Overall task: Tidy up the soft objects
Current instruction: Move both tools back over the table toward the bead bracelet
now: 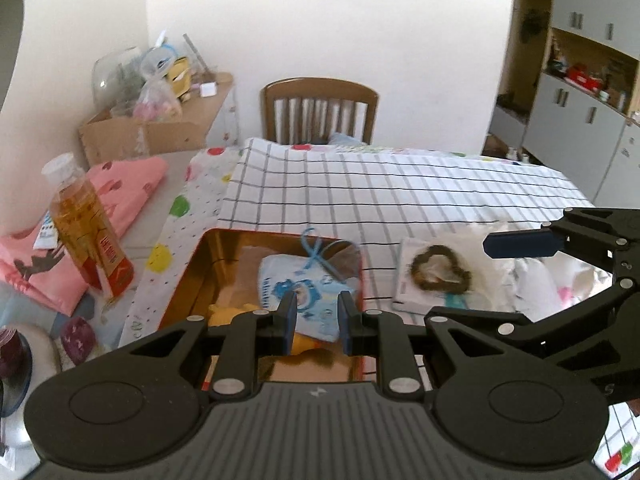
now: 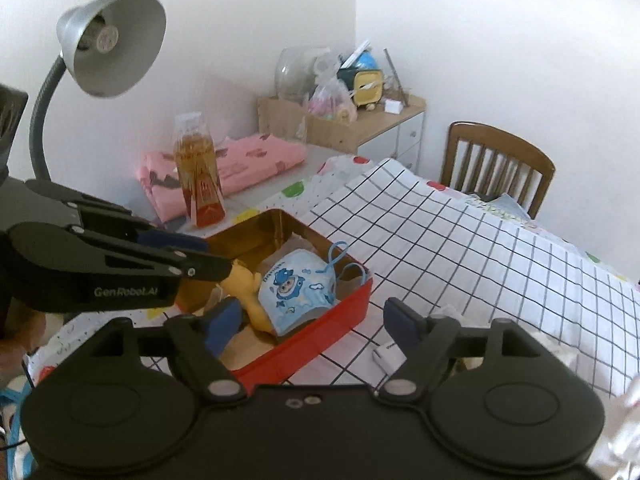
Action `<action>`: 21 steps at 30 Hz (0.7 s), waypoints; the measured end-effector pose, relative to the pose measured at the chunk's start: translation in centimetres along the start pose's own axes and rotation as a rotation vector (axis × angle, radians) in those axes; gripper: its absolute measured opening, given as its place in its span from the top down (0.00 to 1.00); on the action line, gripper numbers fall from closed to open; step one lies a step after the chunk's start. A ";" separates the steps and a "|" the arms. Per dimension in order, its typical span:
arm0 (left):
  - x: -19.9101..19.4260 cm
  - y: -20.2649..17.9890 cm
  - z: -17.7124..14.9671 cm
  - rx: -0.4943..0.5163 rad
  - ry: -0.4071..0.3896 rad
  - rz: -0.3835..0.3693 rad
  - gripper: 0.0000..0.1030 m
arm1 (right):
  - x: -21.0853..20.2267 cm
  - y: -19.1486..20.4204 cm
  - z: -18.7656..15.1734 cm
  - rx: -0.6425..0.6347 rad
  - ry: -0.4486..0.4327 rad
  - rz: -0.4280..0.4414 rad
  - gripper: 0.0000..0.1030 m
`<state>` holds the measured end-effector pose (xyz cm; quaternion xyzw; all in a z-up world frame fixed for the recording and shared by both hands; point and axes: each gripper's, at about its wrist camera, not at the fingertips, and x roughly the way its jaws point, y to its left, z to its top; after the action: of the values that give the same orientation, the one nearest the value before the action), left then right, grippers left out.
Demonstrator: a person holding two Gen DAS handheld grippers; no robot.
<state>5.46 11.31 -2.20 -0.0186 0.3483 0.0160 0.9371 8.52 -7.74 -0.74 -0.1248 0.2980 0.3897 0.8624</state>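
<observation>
A red tin box (image 1: 182, 280) (image 2: 320, 344) with a gold inside sits on the checked cloth (image 1: 400, 184). In it lie a blue cartoon face mask (image 1: 312, 292) (image 2: 296, 292) and a yellow plush toy (image 1: 226, 314) (image 2: 250, 292). My left gripper (image 1: 317, 318) (image 2: 212, 258) hovers over the box with its jaws a narrow gap apart and nothing between them. My right gripper (image 2: 312, 320) (image 1: 458, 280) stands wide open and empty above the box's right edge. A brown heart-shaped hair tie (image 1: 440, 270) rests on a white packet to the right of the box.
An orange drink bottle (image 1: 86, 224) (image 2: 200, 176) stands left of the box, on folded pink cloth (image 1: 128, 184) (image 2: 248, 160). A desk lamp (image 2: 108, 40) arches over the left. A wooden chair (image 1: 320, 108) (image 2: 496, 160) stands beyond the table. White soft items (image 1: 540, 276) lie at the right.
</observation>
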 end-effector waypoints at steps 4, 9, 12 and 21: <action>-1.0 -1.4 -0.2 0.028 -0.024 -0.025 0.80 | -1.9 -0.1 -0.8 0.037 -0.028 -0.023 0.22; -1.6 -3.2 -0.2 0.050 -0.039 -0.084 0.80 | -4.4 -0.6 -1.7 0.078 -0.057 -0.062 0.21; -1.6 -4.8 -0.2 0.067 -0.044 -0.126 0.80 | -6.0 -1.1 -2.6 0.103 -0.074 -0.088 0.20; -0.4 -10.2 -0.2 0.128 -0.058 -0.234 0.37 | -10.2 -4.1 -6.5 0.200 -0.073 -0.195 0.19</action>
<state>5.43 1.07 -1.88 0.0012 0.3169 -0.1153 0.9414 3.57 -19.47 0.22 -0.0525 0.2904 0.2766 0.9145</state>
